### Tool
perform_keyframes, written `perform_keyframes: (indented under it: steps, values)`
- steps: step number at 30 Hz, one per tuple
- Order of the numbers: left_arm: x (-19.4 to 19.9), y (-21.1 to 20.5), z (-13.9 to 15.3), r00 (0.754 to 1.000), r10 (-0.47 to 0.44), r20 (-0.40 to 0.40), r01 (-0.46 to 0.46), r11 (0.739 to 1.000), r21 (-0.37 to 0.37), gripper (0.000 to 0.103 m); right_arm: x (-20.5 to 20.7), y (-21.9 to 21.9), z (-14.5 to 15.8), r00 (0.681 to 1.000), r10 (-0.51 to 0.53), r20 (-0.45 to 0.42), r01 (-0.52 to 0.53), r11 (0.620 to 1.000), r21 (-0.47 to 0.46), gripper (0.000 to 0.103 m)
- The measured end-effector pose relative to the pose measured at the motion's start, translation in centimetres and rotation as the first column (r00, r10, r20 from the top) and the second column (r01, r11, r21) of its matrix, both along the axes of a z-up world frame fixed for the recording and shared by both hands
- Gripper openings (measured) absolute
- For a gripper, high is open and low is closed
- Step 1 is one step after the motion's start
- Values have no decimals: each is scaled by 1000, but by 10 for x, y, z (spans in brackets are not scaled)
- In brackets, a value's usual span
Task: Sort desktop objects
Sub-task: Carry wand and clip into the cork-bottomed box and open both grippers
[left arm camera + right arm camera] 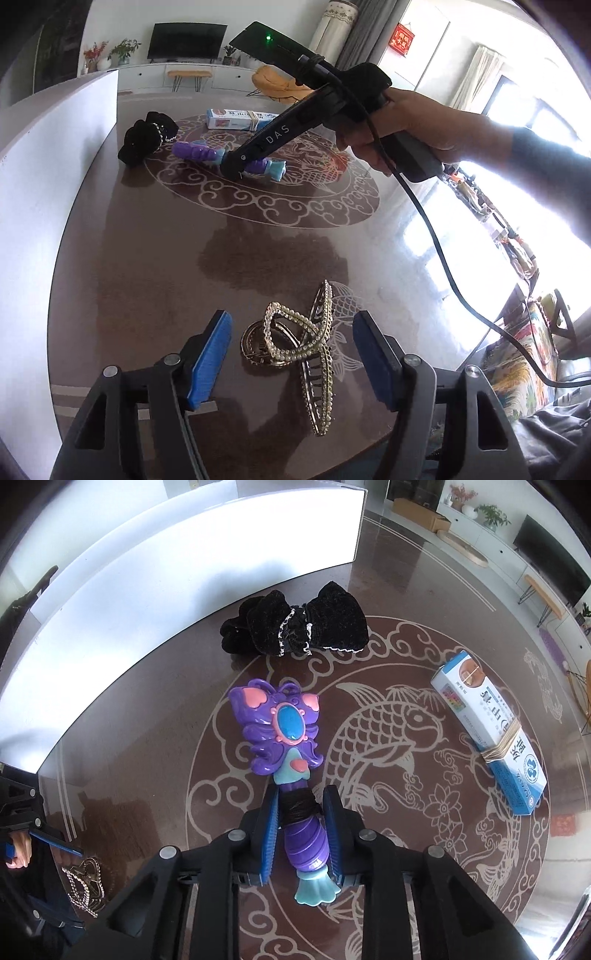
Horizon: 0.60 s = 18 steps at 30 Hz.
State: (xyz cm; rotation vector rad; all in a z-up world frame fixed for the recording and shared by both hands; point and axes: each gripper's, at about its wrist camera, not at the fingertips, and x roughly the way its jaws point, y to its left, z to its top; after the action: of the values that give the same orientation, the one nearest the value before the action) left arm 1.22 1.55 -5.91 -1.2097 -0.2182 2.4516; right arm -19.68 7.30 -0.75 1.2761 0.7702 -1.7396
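Two hair claws [299, 354] between left tool [291, 358]

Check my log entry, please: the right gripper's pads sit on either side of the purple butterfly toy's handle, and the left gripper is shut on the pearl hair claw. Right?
Not quite. The left gripper is open: the left wrist view shows its pads apart, clear of the pearl hair claw lying between them. The right gripper does flank the purple butterfly toy at its handle.

Left claw [291, 354] agape, right claw [300, 834] clamped.

box [491, 734] print unreadable, hair clip [86, 886] half hidden
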Motion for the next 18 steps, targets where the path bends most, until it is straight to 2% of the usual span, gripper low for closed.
perform_keyframes:
  steps: [2, 6, 7, 8, 10, 13, 18]
  values:
    - [1, 6, -3, 1000, -18, -3, 18, 1000, -20, 67, -1, -13, -5, 1000, 2, -2, -2, 1000, 2, 31]
    - [1, 13, -5, 999, -36, -31, 35, 999, -34, 66, -1, -15, -7, 1000, 0, -6, 0, 1000, -25, 31]
    - [0, 13, -6, 999, -25, -35, 24, 999, -45, 55, 0, -15, -7, 1000, 7, -7, -7, 1000, -30, 30]
    - [-2, 12, -7, 999, -17, -35, 16, 999, -47, 48, 1, -17, -7, 1000, 12, -12, -12, 999, -30, 22]
    - [-2, 7, -5, 999, 17, -49, -19, 999, -39, 41, 2, -18, -6, 1000, 5, -9, -5, 1000, -27, 22]
    - [1, -5, -2, 996, 62, -60, -62, 998, 1, 41, 2, -13, -1, 999, -36, -8, 35, 998, -47, 22]
    - [11, -16, 6, 991, 103, -90, -99, 994, 44, 41, 5, 8, 21, 993, -115, 10, 115, 983, -145, 22]
